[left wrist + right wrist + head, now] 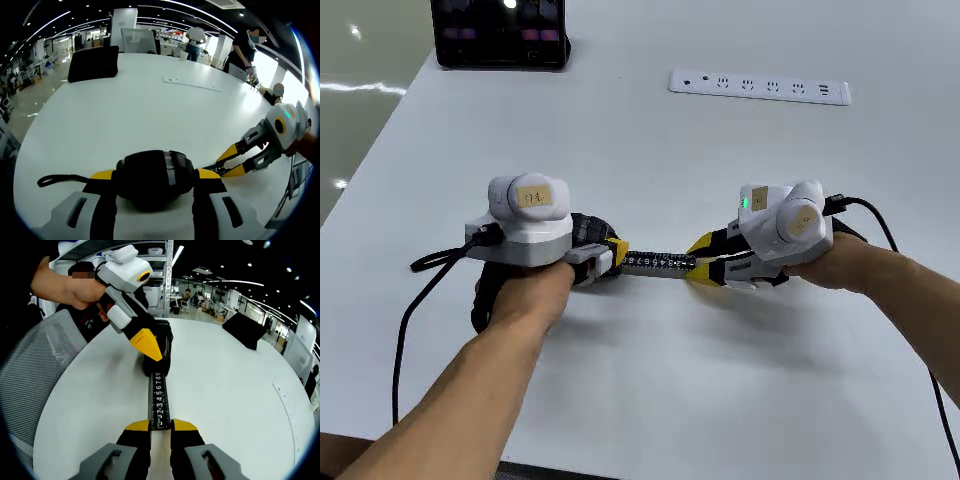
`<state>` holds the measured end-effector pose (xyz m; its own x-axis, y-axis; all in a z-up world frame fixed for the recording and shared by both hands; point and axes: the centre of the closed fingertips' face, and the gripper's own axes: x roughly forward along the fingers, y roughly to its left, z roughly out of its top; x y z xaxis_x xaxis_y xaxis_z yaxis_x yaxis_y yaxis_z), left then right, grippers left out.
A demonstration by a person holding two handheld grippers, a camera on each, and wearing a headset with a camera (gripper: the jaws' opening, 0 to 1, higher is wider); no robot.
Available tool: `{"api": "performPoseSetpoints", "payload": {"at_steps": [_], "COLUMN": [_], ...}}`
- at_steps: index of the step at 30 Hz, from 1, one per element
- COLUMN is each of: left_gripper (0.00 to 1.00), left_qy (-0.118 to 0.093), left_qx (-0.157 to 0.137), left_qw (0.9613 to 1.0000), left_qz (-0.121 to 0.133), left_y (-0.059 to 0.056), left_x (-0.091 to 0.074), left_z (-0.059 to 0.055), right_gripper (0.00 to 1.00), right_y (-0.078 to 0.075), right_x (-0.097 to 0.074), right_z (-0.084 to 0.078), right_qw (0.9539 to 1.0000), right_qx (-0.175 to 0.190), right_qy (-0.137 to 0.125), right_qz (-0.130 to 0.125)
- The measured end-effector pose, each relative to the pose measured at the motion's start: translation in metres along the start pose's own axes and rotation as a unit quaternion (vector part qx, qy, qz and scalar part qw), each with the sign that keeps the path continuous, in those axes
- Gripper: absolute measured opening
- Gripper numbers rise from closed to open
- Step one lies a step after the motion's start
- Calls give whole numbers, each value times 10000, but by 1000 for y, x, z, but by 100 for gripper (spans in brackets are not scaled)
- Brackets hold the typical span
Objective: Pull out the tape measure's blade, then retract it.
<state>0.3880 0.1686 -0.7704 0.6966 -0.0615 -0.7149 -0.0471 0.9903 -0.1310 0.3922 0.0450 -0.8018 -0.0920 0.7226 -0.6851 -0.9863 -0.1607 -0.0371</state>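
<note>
A black tape measure case (154, 176) sits on the white table, clamped between the yellow-tipped jaws of my left gripper (155, 175). In the head view the same gripper (610, 256) holds the case (592, 235) at centre left. A short length of dark blade (658, 264) with white numbers runs from the case to the right. My right gripper (160, 425) is shut on the blade's end (159, 407), seen in the head view as the gripper (703, 265) at centre right. The case (159, 347) shows in the right gripper view behind a left finger (145, 342).
A white power strip (759, 87) lies at the far right of the table (650, 380). A dark tablet-like device (500, 33) stands at the far left edge. The case's black wrist strap (62, 178) trails left. People stand beyond the table in the left gripper view.
</note>
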Motion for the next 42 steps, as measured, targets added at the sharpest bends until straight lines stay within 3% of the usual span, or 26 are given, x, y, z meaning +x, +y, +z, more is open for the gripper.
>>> {"api": "performPoseSetpoints", "payload": {"at_steps": [42], "left_gripper": [56], "left_qy": [69], "left_qx": [-64], "left_qw": [9999], "left_qz": [-48], "left_y": [1], "left_x": [-1], "left_z": [0], "right_gripper": [12], "right_y": [0], "right_x": [48], "right_z": [43], "right_qw": [9996], "right_qx": [-187], "right_qy": [-199], "right_qz": [80]}}
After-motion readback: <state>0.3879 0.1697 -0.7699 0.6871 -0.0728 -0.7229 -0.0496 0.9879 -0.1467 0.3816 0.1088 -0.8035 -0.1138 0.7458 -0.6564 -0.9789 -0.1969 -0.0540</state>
